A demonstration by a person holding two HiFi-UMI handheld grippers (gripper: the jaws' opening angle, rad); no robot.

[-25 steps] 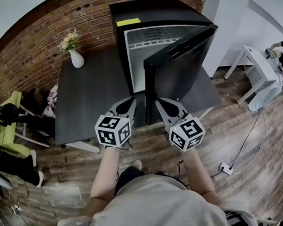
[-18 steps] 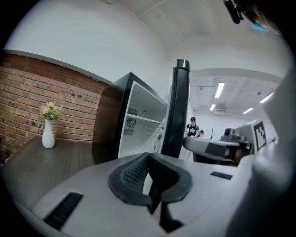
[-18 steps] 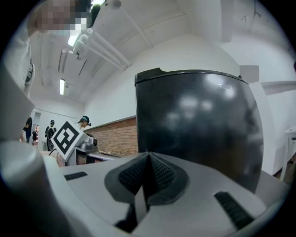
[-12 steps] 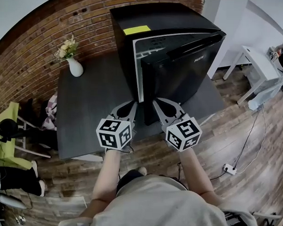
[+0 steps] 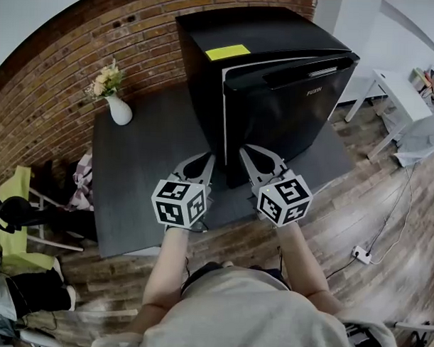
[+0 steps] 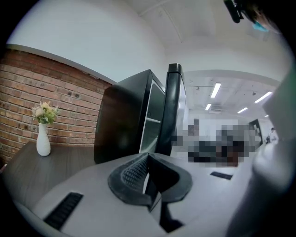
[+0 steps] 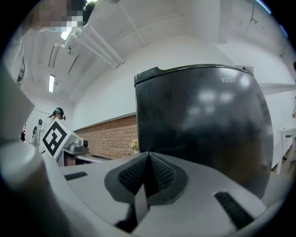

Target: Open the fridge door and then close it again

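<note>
The small black fridge [image 5: 265, 28] stands on a dark platform with its glossy door [image 5: 290, 115] nearly closed; a narrow gap with a white inner edge shows along the door's left side. In the left gripper view the door [image 6: 172, 115] is seen edge-on with that gap. The door [image 7: 203, 125] fills the right gripper view. My left gripper [image 5: 205, 159] is shut and empty, just left of the door's lower corner. My right gripper [image 5: 246, 153] is shut and empty, its tip at the door's lower front; contact is unclear.
A white vase with flowers [image 5: 117, 102] stands on the dark platform [image 5: 139, 173] by the brick wall [image 5: 71, 64]. A white table [image 5: 401, 97] is at the right. A power strip [image 5: 362, 254] and cable lie on the wood floor. Chairs and clothes sit at the left.
The fridge door has swung from wide open to almost closed. Both grippers moved forward toward the fridge with it.
</note>
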